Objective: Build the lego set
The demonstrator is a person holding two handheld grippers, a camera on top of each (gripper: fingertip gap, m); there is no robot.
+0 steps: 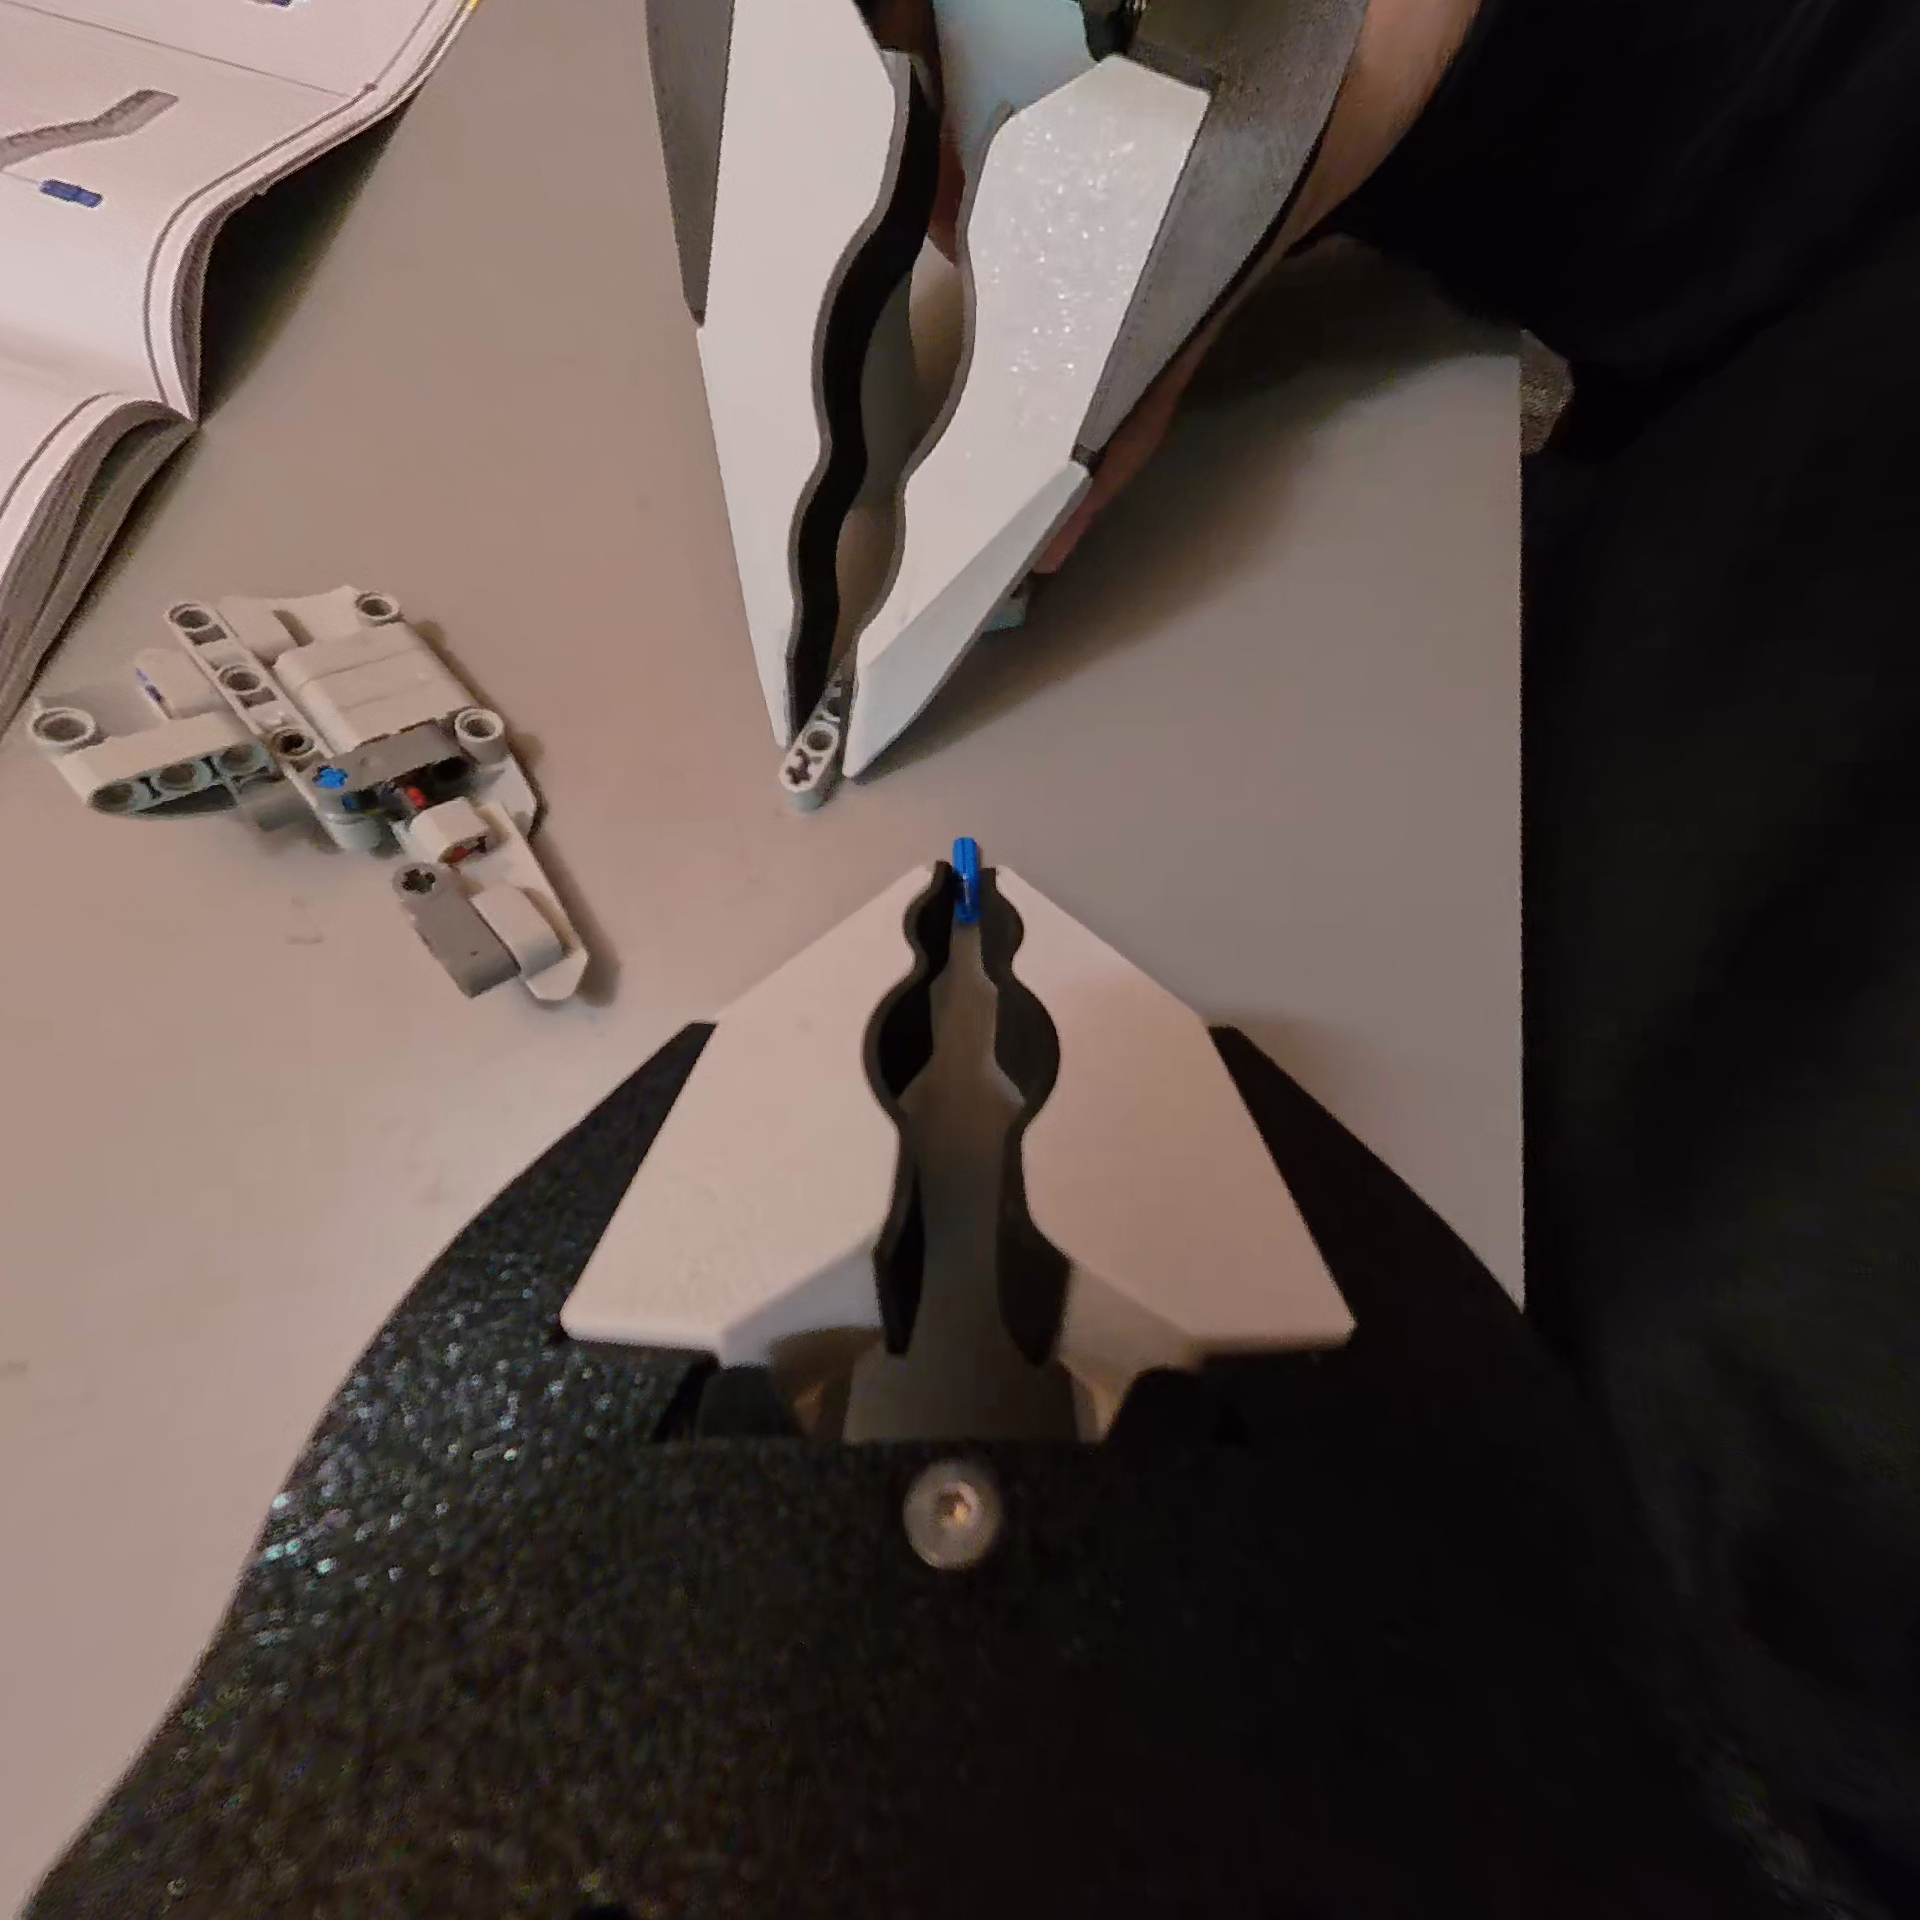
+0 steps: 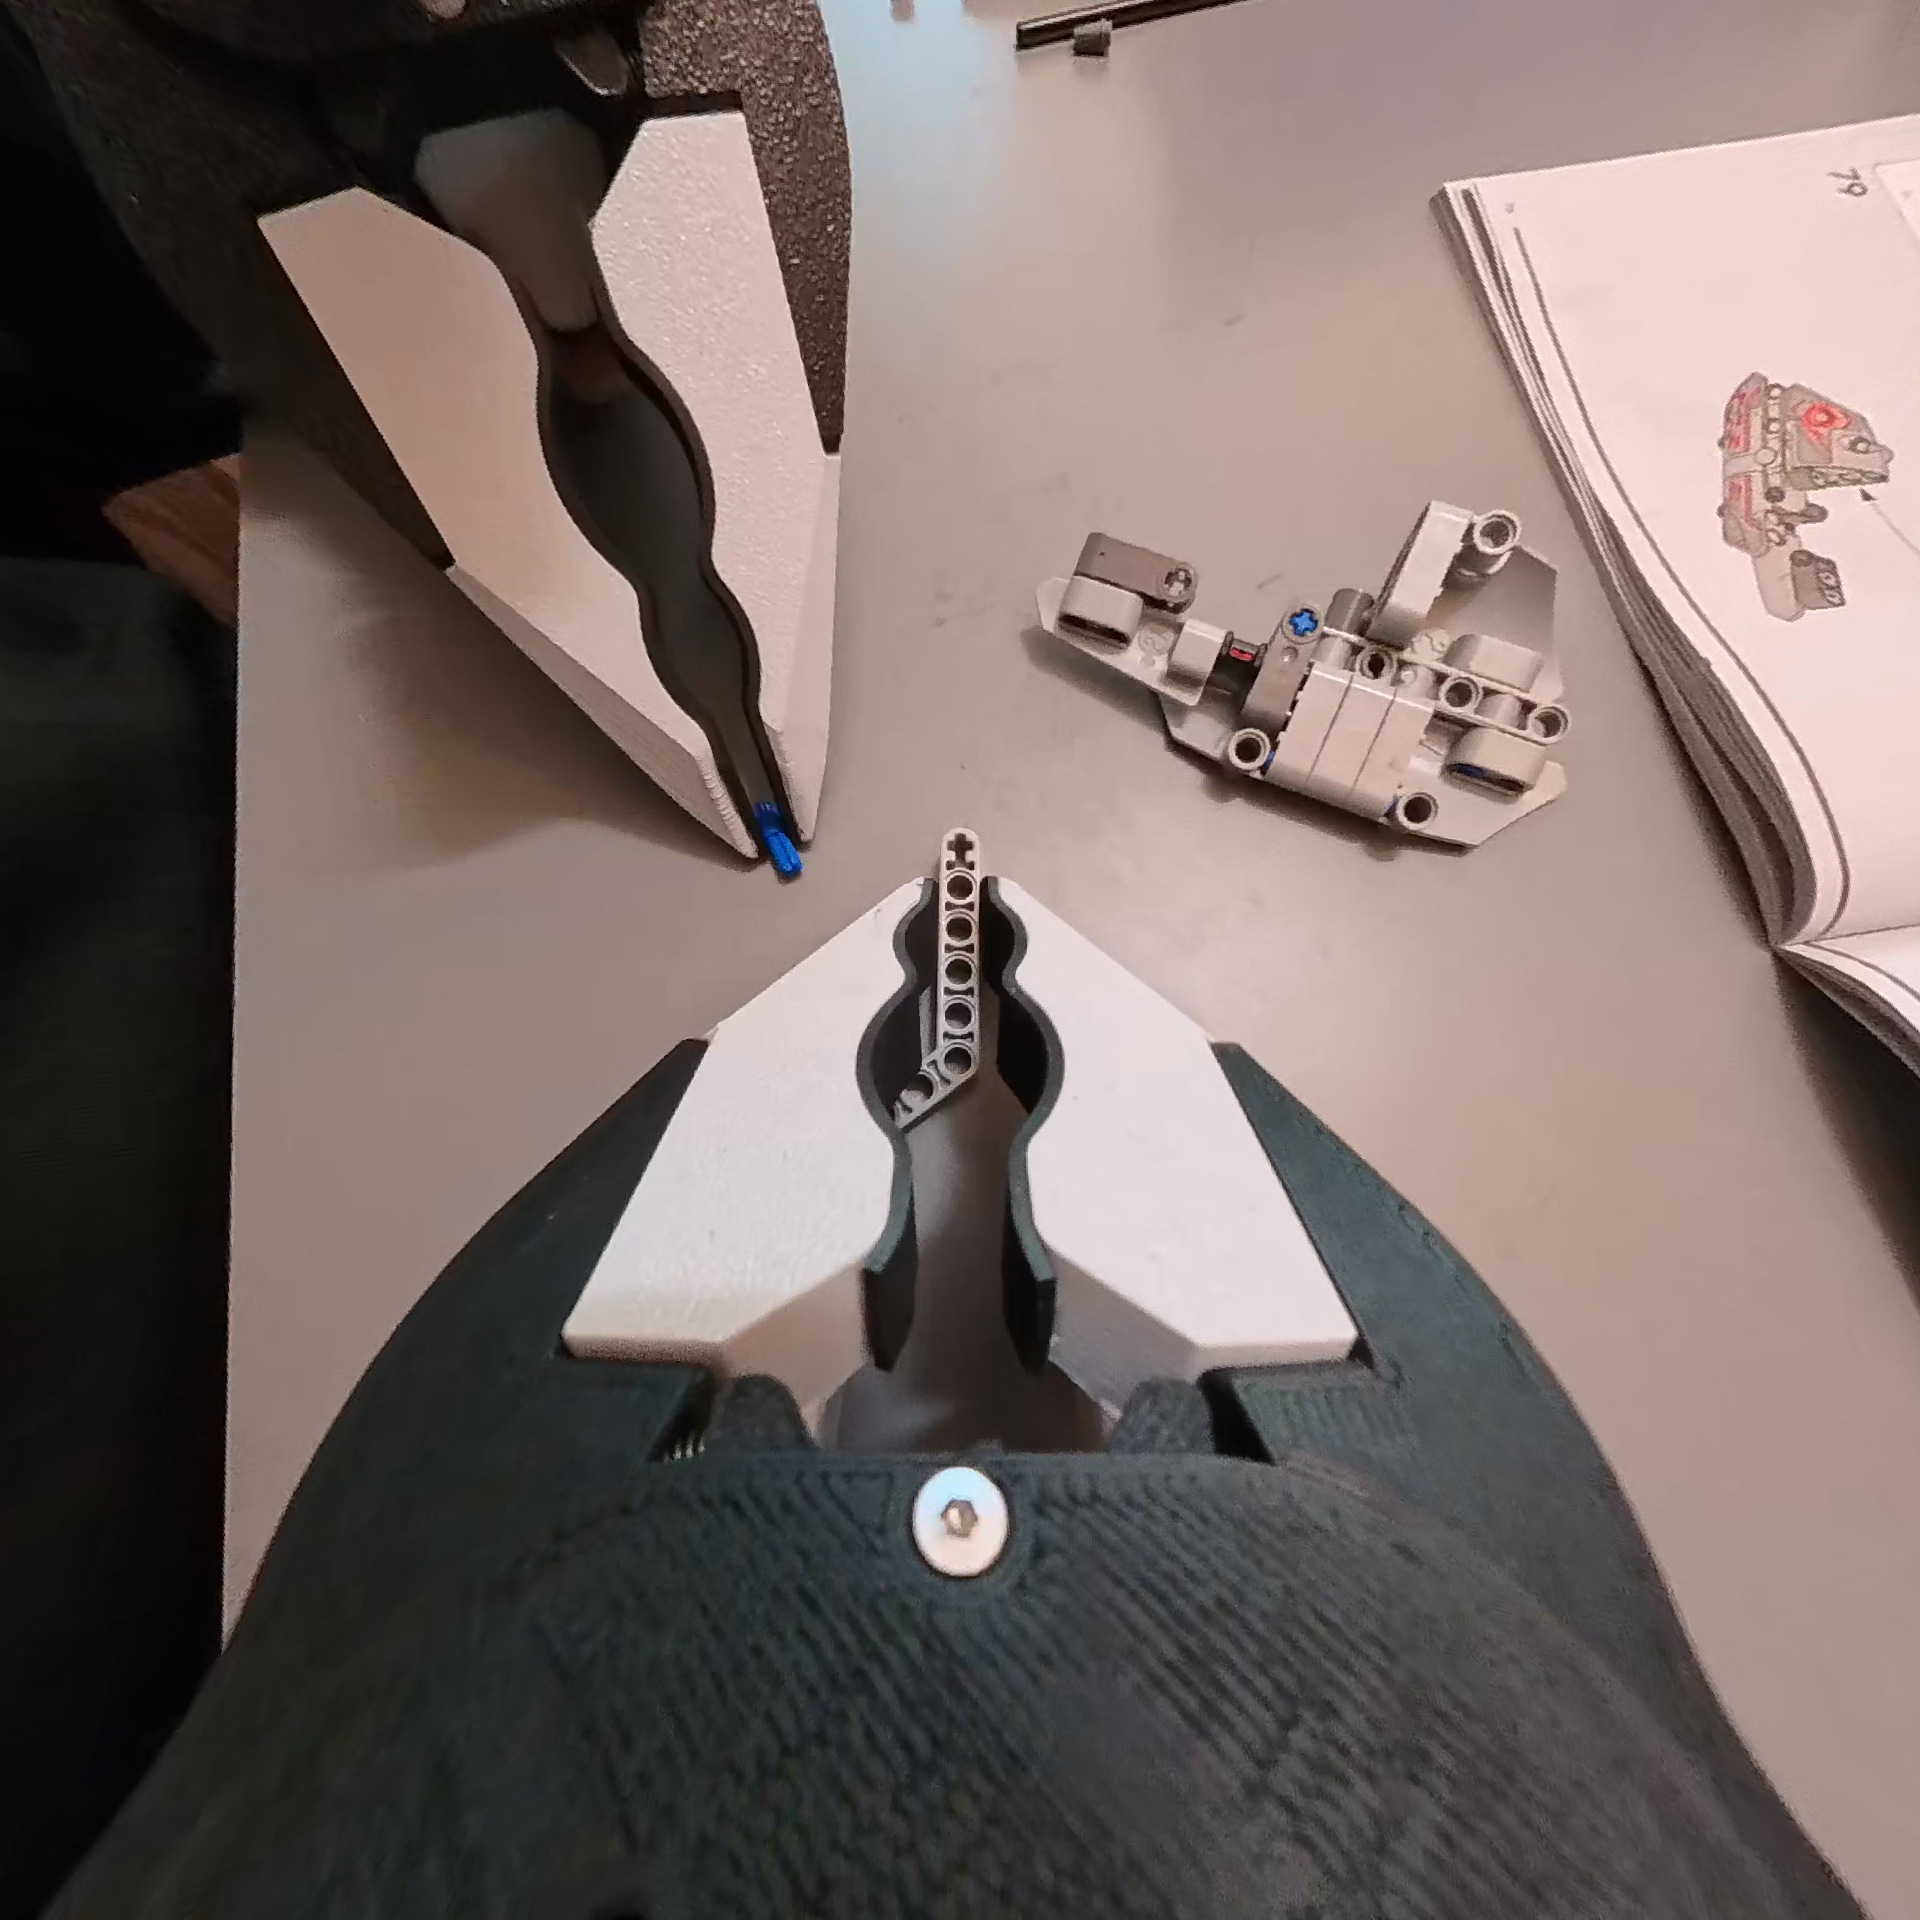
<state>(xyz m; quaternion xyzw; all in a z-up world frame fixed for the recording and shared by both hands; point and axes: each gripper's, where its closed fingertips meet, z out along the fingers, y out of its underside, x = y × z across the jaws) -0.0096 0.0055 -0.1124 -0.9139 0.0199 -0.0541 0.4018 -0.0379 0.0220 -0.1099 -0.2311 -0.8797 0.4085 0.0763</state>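
My left gripper (image 1: 966, 878) is shut on a small blue pin (image 1: 966, 881) whose tip sticks out past the fingertips. It also shows in the right wrist view (image 2: 771, 826) at the upper left, with the blue pin (image 2: 779, 834) at its tips. My right gripper (image 2: 961, 883) is shut on a light grey bent beam with holes (image 2: 958, 977); the cross-hole end sticks out front. In the left wrist view the right gripper (image 1: 821, 743) comes down from the top, the beam end (image 1: 812, 764) a short gap from the pin. A part-built grey assembly (image 1: 312, 748) (image 2: 1340, 681) lies on the table.
An open instruction booklet (image 1: 114, 239) (image 2: 1704, 499) lies on the grey table (image 1: 1247, 779) (image 2: 1247, 1039) beyond the assembly. A thin black rod and a small dark piece (image 2: 1091, 31) lie at the far edge. The table's edge runs close beside both grippers (image 1: 1522, 831) (image 2: 234, 935). Only a small space, under 4 cm, lies between the two pairs of fingers.
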